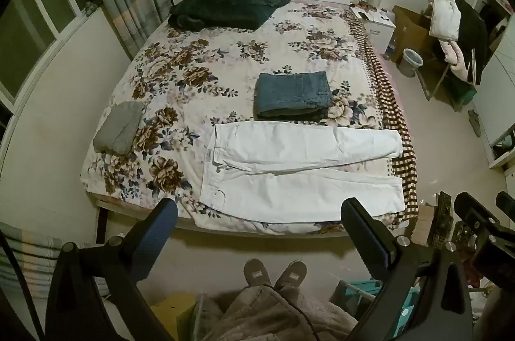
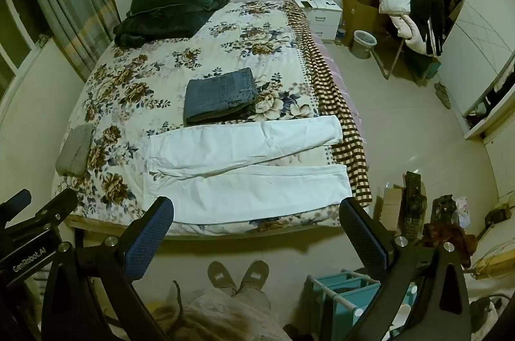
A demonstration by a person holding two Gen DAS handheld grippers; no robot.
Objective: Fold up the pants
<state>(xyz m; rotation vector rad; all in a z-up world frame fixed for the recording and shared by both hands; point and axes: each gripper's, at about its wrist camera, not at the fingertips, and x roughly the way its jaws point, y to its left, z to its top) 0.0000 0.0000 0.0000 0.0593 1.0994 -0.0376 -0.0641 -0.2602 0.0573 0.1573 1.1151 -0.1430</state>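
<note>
White pants (image 1: 299, 167) are lying flat with legs spread near the foot edge of the floral-quilted bed (image 1: 206, 67), while the left gripper (image 1: 257, 231) and right gripper (image 2: 256, 230) are hovering short of that edge, jaws wide apart and holding nothing. The legs are reaching toward the bed's checkered side, so a careless pinch is risking dragging the quilt or sliding cloth floorward. Folded jeans (image 1: 293, 95) are sitting just beyond the pants on the bed.
</note>
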